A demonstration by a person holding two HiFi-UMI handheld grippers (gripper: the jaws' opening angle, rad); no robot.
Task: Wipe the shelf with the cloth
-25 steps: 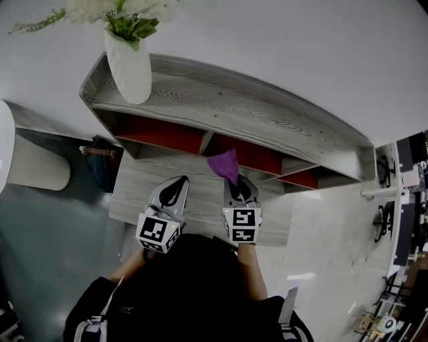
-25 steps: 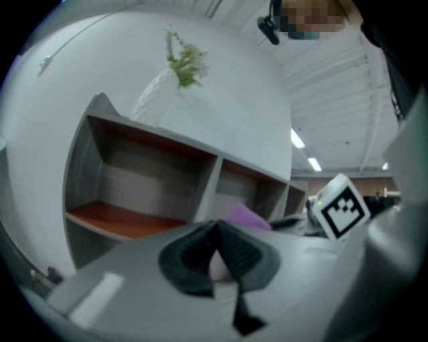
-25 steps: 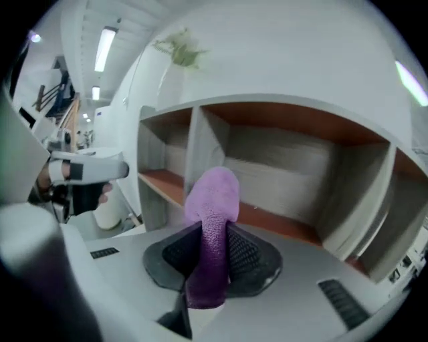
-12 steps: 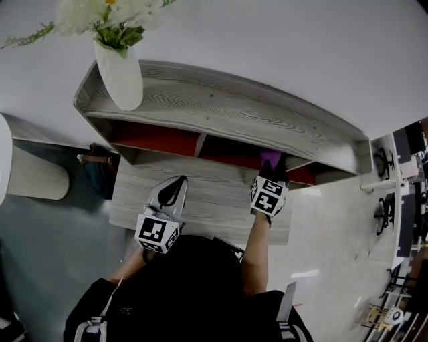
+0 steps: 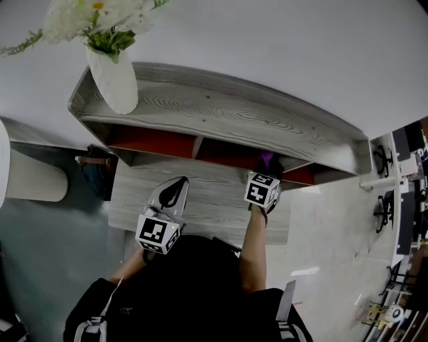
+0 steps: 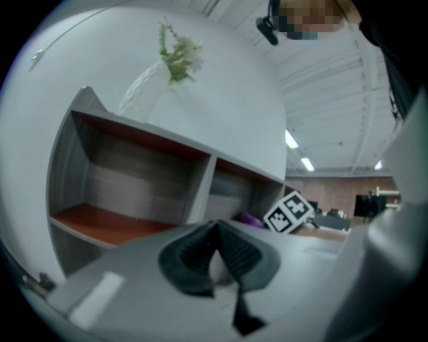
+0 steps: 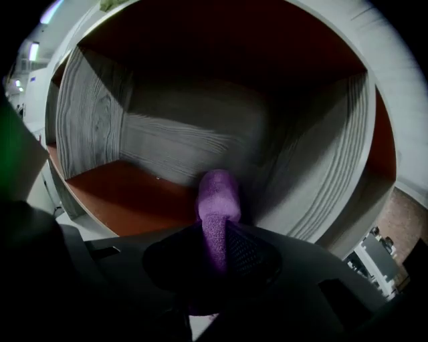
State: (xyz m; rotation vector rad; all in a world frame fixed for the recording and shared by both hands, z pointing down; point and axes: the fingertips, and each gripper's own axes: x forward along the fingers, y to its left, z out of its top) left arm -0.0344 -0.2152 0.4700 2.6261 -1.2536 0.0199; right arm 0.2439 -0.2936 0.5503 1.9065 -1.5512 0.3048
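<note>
my right claw (image 7: 215, 234): clamped on purple cloth (image 7: 218, 194), inside shelf (image 7: 127, 194) bay, 1 o'clock
my left claw (image 6: 215, 230): closed, empty

Likely a large workroom or lab with a home-style corner. The grey shelf (image 5: 221, 113) stands against a white wall (image 5: 267, 40), with a vase (image 5: 115, 83) of flowers (image 5: 93, 17) on its left end. Right of the shelf lie a glossy floor (image 5: 328, 234) and equipment stands (image 5: 384, 220). Past that end are ceiling strip lights (image 6: 291, 139) and a brick wall (image 6: 331, 194).
</note>
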